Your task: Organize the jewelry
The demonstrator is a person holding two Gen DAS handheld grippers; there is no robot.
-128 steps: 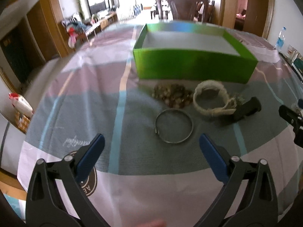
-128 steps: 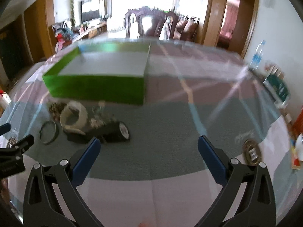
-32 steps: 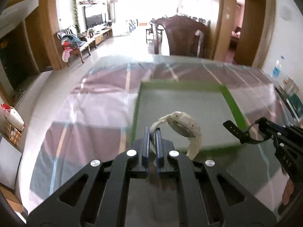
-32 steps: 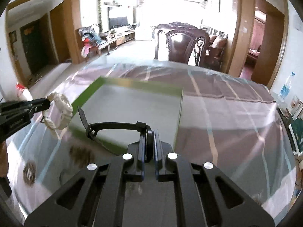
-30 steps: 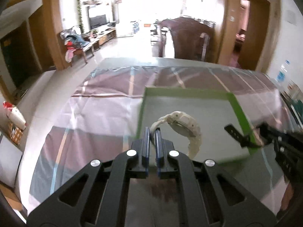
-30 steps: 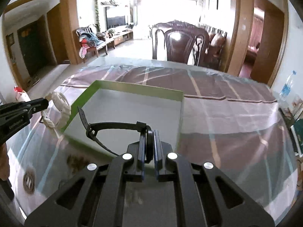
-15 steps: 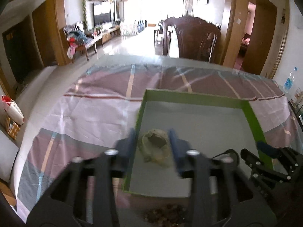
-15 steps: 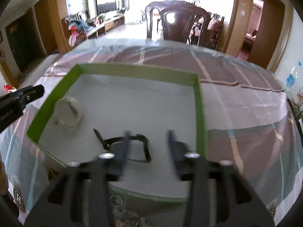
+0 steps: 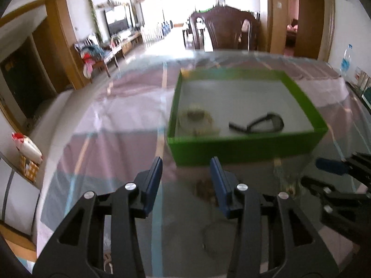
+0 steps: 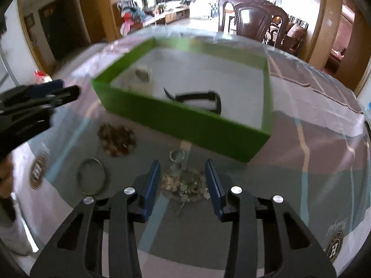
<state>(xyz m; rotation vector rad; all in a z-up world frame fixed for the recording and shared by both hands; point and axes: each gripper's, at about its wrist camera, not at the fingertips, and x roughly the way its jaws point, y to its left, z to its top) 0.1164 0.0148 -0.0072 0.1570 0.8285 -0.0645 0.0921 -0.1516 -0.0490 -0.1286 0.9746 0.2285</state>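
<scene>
A green box (image 9: 245,151) (image 10: 185,120) sits on the table. Inside lie a white watch (image 9: 196,121) (image 10: 142,75) and a black watch (image 9: 259,125) (image 10: 199,99). My left gripper (image 9: 186,180) is open and holds nothing, low before the box's front wall, with a brown bead bracelet (image 9: 205,188) (image 10: 117,139) by its right finger. My right gripper (image 10: 183,180) is open, its jaws closing. Between them lies a pale necklace pile (image 10: 183,184), which the pads do not touch. A metal bangle (image 10: 91,178) rests to the left.
The table wears a striped cloth (image 9: 120,120) under clear plastic. A dark wooden chair (image 9: 222,32) stands beyond the far edge. A water bottle (image 9: 345,58) stands at the far right. Each gripper shows in the other's view, the left gripper (image 10: 34,102) and the right gripper (image 9: 336,169).
Both grippers opened and let go of their watches, which now lie in the box. Both then drew back and sank toward the jewelry in front of the box.
</scene>
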